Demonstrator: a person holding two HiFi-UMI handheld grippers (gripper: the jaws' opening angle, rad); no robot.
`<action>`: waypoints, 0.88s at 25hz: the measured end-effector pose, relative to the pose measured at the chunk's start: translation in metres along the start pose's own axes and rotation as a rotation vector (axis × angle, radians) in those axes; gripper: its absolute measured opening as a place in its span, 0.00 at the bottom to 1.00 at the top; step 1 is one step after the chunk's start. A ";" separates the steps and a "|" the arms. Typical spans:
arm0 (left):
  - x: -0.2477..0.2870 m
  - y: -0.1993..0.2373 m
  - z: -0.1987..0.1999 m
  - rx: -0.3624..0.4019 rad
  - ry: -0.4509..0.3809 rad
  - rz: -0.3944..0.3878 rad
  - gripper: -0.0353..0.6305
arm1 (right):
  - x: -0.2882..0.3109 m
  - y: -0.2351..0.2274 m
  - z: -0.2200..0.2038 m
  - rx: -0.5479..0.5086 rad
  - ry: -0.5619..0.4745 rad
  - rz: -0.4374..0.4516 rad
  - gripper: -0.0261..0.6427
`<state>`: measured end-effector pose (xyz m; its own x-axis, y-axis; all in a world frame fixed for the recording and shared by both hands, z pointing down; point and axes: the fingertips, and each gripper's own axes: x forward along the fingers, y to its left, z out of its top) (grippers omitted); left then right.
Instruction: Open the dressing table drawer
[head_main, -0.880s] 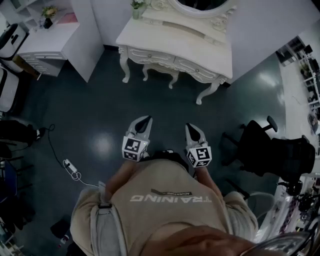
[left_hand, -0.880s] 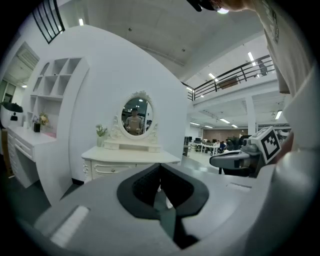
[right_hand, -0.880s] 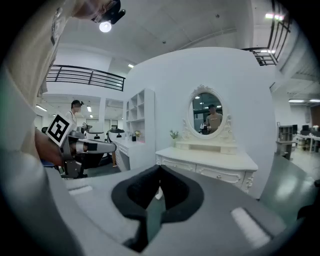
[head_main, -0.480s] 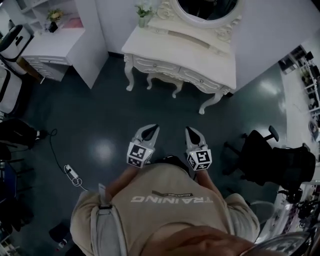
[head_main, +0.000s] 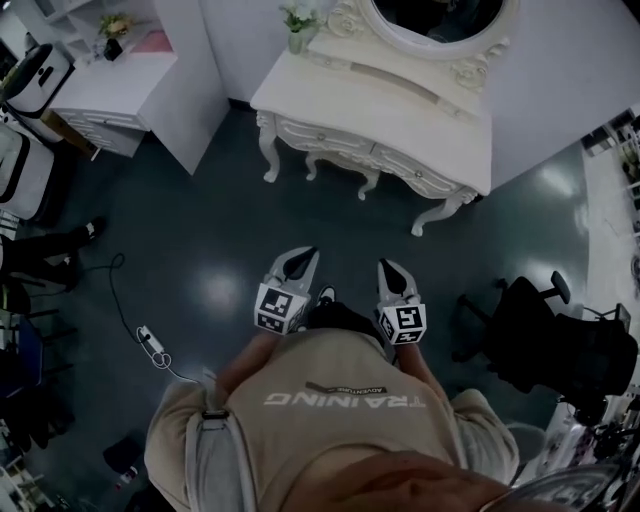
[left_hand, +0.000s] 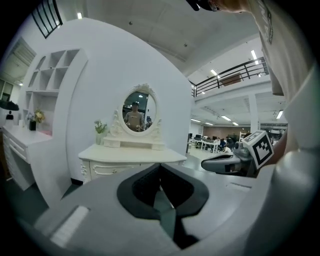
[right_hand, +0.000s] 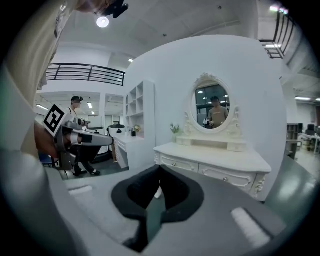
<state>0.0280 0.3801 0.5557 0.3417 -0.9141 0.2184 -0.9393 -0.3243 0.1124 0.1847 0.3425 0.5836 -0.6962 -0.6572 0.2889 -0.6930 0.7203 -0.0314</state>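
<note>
Dressing table drawer (head_main: 322, 135) faces dark floor (head_main: 210, 240), black chair (head_main: 520, 320) right, desk (head_main: 110, 90) left.

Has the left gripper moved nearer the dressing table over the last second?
No, hardly at all: the left gripper keeps about the same offset from the power strip; it is mostly the head view that has shifted.

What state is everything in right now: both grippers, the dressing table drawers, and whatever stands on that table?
left gripper: shut, empty, short of the dressing table.
right gripper: shut, empty, also short of it.
left-hand drawer: closed.
right-hand drawer: closed.
flower vase: upright on the tabletop's back left corner.
mirror: upright at the back of the tabletop.
</note>
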 end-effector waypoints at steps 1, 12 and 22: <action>0.010 0.006 0.004 -0.003 0.011 0.012 0.06 | 0.009 -0.010 0.001 0.009 0.007 0.004 0.04; 0.114 0.062 0.067 0.053 0.080 0.097 0.06 | 0.140 -0.083 0.034 0.050 -0.009 0.130 0.04; 0.156 0.115 0.073 0.017 0.107 0.125 0.06 | 0.214 -0.104 0.030 0.127 0.015 0.106 0.04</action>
<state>-0.0296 0.1825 0.5320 0.2229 -0.9168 0.3313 -0.9747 -0.2147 0.0618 0.1019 0.1201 0.6206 -0.7646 -0.5749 0.2913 -0.6344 0.7510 -0.1832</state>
